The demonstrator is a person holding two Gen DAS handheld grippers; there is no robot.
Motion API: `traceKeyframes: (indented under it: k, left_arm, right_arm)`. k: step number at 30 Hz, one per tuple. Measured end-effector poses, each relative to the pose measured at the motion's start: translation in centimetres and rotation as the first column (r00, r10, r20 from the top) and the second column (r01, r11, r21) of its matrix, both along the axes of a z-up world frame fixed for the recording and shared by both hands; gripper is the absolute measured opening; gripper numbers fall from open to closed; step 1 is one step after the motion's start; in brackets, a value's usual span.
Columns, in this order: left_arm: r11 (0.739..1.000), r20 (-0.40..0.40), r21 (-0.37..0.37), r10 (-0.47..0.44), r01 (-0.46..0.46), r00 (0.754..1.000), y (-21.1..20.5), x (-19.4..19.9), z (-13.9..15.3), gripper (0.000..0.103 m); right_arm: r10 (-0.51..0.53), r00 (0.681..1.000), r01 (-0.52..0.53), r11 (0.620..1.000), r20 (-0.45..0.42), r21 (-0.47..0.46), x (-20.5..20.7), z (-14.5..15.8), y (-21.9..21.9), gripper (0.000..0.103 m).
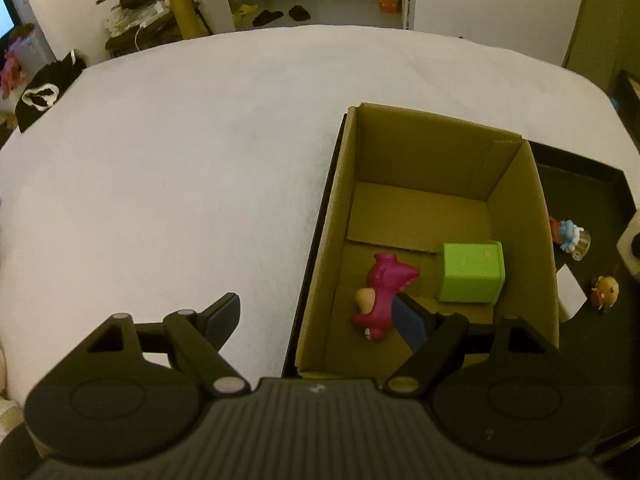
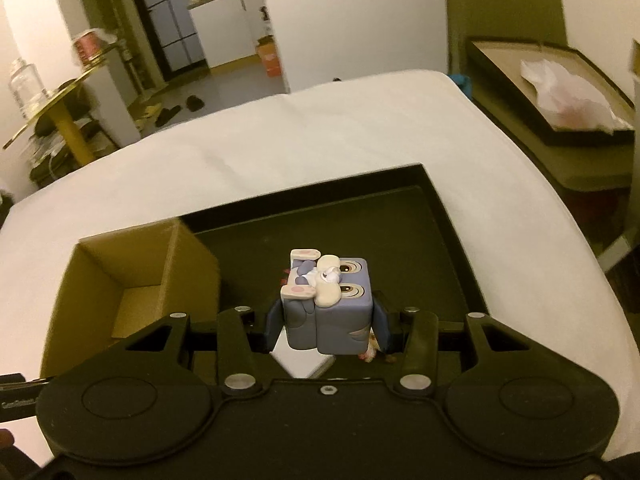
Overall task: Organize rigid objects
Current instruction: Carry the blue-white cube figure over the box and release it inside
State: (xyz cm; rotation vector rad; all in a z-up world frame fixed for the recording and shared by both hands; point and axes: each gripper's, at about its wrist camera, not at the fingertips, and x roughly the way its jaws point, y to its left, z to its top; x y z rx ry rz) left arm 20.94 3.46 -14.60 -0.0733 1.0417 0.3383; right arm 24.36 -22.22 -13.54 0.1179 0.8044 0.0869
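My right gripper (image 2: 326,328) is shut on a blue-grey cube-shaped animal figure (image 2: 328,304), held above the black tray (image 2: 440,216). An open cardboard box (image 1: 516,200) stands in the tray; it also shows in the right wrist view (image 2: 192,256), to the left of the held figure. Inside the box lie a magenta dinosaur toy (image 1: 380,300) and a green cube (image 1: 472,272). My left gripper (image 1: 316,320) is open and empty, above the box's near left wall.
On the tray right of the box are a small blue figure (image 1: 568,236), a brown figure (image 1: 605,290) and a white card (image 1: 572,292). A white cloth (image 1: 180,160) covers the table. A second black tray with white wrapping (image 2: 560,92) stands off the table at right.
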Motion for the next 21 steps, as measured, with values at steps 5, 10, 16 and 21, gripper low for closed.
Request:
traceKeyframes:
  k: [5, 10, 16, 21]
  left_arm:
    - [1.000, 0.017, -0.016, -0.005, 0.006, 1.000, 0.3, -0.2, 0.0, 0.082]
    - [0.999, 0.043, -0.028, -0.016, 0.017, 0.999, 0.7, -0.5, 0.1, 0.081]
    - [0.999, 0.072, -0.049, -0.016, 0.020, 0.997, 1.2, -0.7, 0.1, 0.073]
    - [0.998, 0.062, -0.062, -0.023, 0.026, 0.998, 1.4, -0.7, -0.3, 0.056]
  right_arm:
    - [0.037, 0.999, -0.036, 0.999, 0.032, -0.029, -0.1, 0.9, 1.7, 0.044]
    - [0.073, 0.996, -0.070, 0.996, 0.060, -0.051, -0.3, 1.6, 3.4, 0.044]
    - [0.123, 0.989, -0.117, 0.990, 0.087, -0.074, -0.2, 2.4, 5.7, 0.044]
    - [0.170, 0.979, -0.160, 0.983, 0.111, -0.093, -0.2, 3.1, 7.8, 0.044]
